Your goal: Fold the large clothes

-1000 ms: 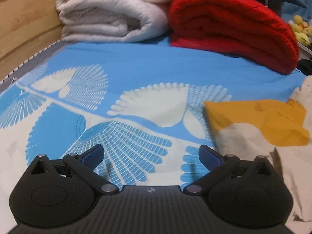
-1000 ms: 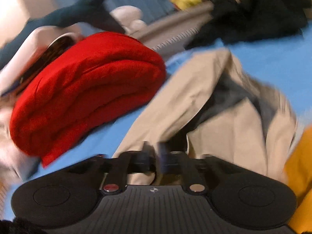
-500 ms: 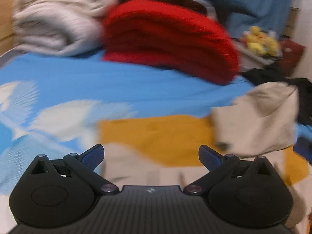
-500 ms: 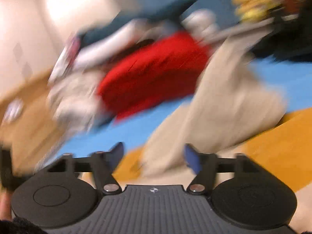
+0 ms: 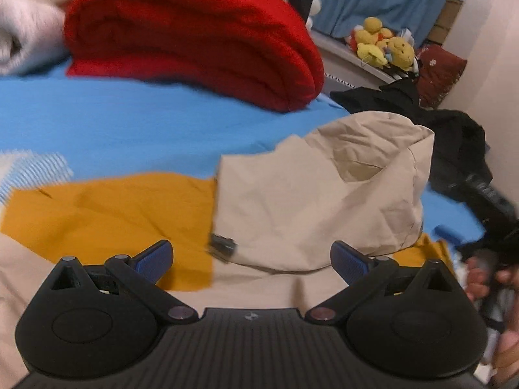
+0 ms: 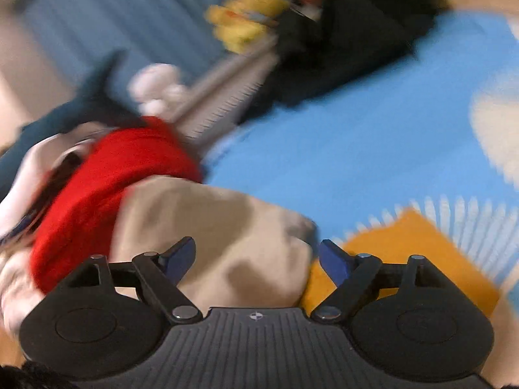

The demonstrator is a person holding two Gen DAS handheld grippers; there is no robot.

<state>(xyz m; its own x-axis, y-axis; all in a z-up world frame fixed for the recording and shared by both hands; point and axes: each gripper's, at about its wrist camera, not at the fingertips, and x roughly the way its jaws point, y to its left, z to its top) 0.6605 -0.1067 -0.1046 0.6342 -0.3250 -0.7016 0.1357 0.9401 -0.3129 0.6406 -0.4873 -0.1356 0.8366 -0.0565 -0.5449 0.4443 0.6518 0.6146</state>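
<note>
With both my left claw [image 5: 251,257] and right claw [image 6: 256,259] spread wide and empty, I judge a fold half-done: the beige-and-mustard garment [image 5: 311,194] fills mid-frame on the bed [image 5: 129,123], needing a fresh edge grasp.

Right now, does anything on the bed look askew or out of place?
Yes. The beige sleeve lies bunched and puffed across the beige-and-mustard garment, not flat. A black garment sits crumpled at the bed's edge. Both grippers, left and right, are open and empty.
</note>
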